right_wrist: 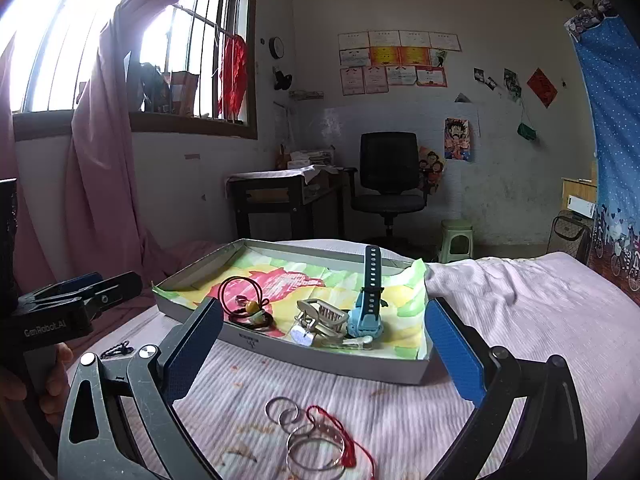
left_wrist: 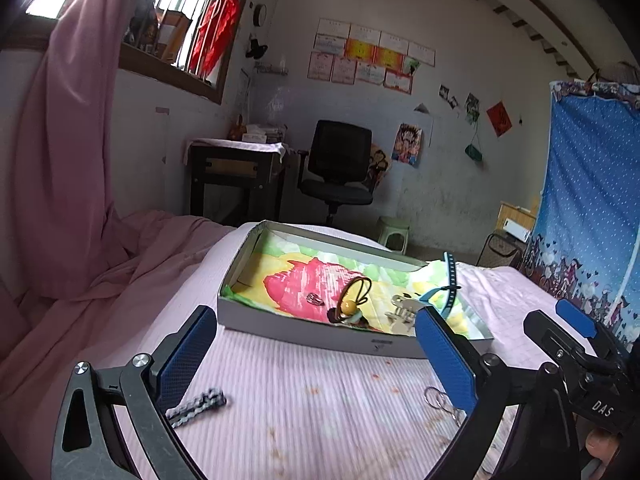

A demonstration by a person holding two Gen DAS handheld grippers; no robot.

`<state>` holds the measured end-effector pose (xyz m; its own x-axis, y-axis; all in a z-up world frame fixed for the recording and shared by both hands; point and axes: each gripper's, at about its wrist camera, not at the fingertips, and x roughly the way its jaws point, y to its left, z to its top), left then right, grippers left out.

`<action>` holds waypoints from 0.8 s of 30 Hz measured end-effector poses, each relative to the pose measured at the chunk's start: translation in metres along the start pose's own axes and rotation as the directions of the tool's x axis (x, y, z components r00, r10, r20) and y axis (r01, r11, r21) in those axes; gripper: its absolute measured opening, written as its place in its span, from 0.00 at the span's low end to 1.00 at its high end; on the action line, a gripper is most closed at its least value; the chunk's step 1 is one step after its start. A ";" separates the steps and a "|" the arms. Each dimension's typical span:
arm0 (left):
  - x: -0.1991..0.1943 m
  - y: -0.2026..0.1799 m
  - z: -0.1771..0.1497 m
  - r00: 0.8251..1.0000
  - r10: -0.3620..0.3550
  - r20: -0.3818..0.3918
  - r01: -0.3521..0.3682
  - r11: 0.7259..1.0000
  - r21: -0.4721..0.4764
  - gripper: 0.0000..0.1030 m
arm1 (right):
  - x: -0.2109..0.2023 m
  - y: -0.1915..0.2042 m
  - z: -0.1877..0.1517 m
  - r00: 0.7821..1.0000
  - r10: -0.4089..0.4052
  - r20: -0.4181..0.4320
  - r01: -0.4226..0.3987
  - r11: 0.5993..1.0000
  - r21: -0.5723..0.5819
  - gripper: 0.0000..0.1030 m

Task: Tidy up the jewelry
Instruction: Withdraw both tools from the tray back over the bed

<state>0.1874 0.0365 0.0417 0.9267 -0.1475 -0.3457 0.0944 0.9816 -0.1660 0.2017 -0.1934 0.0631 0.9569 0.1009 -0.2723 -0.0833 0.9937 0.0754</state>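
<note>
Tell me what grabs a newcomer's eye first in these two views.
The shallow box on the pink bedspread, lined with bright painted paper, draws the eye first. A blue watch stands in it beside a hair claw clip. Silver bangles with red string lie outside on the bedspread, between the open right claw's fingers.

— Where does the left wrist view sit?
— Low over the bed, looking along its fingers toward the far wall, with the tray near, ahead and slightly right.
— And the right wrist view?
— Beside it, facing the same way, the tray close ahead. Both share the tray, the office chair and the window.
</note>
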 end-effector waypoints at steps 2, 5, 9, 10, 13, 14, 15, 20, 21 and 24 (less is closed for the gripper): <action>-0.008 -0.001 -0.005 1.000 0.002 0.009 -0.002 1.000 0.006 0.98 | -0.009 -0.003 -0.001 1.000 -0.002 0.006 0.002 1.000 0.011 0.97; -0.019 -0.002 -0.013 1.000 0.010 0.021 -0.010 1.000 0.024 0.98 | -0.022 -0.006 -0.004 1.000 -0.007 0.017 0.006 1.000 0.025 0.98; -0.031 -0.004 -0.022 1.000 0.014 0.026 -0.015 0.999 0.031 0.98 | -0.034 -0.010 -0.011 1.000 -0.009 0.021 0.008 0.999 0.035 0.98; -0.034 -0.004 -0.024 0.999 0.016 0.027 -0.017 0.999 0.034 0.98 | -0.036 -0.010 -0.013 1.000 -0.010 0.021 0.009 0.999 0.038 0.98; -0.046 -0.006 -0.032 0.999 0.026 0.035 -0.027 0.998 0.049 0.98 | -0.046 -0.013 -0.019 0.999 -0.016 0.028 0.014 0.999 0.046 0.98; -0.049 -0.006 -0.034 0.999 0.029 0.036 -0.031 0.998 0.055 0.98 | -0.049 -0.014 -0.021 0.999 -0.016 0.031 0.015 0.999 0.046 0.98; -0.051 -0.006 -0.036 0.999 0.030 0.036 -0.032 0.998 0.057 0.98 | -0.052 -0.014 -0.023 0.999 -0.020 0.034 0.018 0.999 0.046 0.98; -0.066 -0.005 -0.049 0.999 0.041 0.029 -0.043 0.997 0.062 0.98 | -0.065 -0.013 -0.030 0.999 -0.030 0.040 0.029 0.999 0.039 0.98; -0.068 -0.004 -0.051 0.999 0.043 0.026 -0.045 0.997 0.061 0.98 | -0.066 -0.013 -0.030 0.999 -0.031 0.040 0.029 0.999 0.037 0.98; -0.073 -0.001 -0.056 0.998 0.064 0.014 -0.065 0.996 0.058 0.98 | -0.071 -0.015 -0.030 0.999 -0.031 0.031 0.030 0.999 0.031 0.98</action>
<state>0.0993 0.0397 0.0150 0.9358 -0.0827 -0.3427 0.0552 0.9945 -0.0893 0.1268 -0.2139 0.0521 0.9673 0.0681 -0.2443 -0.0455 0.9942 0.0970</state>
